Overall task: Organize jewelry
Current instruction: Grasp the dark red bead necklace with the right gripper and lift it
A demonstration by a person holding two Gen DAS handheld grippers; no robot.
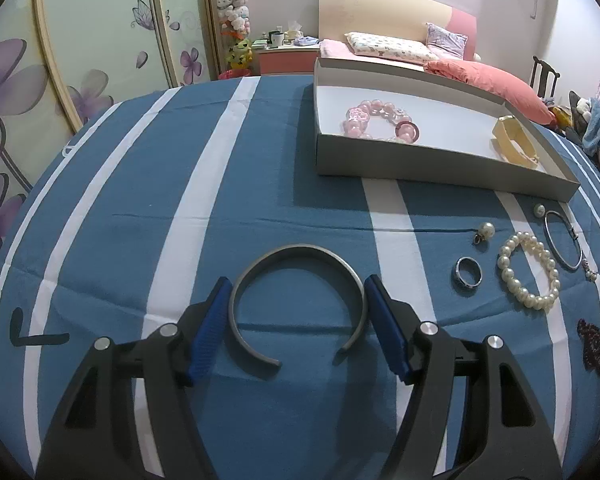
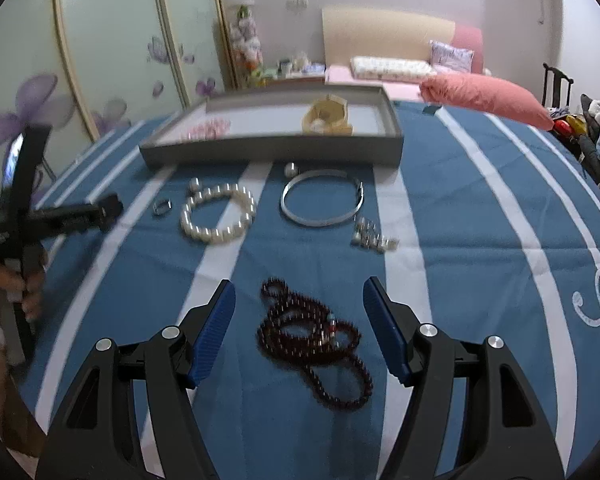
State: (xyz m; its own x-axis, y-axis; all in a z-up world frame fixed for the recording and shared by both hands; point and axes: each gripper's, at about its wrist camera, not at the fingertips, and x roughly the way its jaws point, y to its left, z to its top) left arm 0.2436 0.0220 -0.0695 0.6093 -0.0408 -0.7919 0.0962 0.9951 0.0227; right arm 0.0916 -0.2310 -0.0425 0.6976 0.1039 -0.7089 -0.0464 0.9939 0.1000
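Striped bedspread: grey cuff bangle lies between left claw pads

We are in a home bedroom. A bed with a pale headboard, a patterned pillow and a pink duvet stands by the far wall. Beside it a pink nightstand carries cups and small items, and a tall clear column of plush toys rises in the corner. Wardrobe sliding doors printed with purple flowers and butterflies line the left. In front of us a striped blue and white cloth covers the surface.
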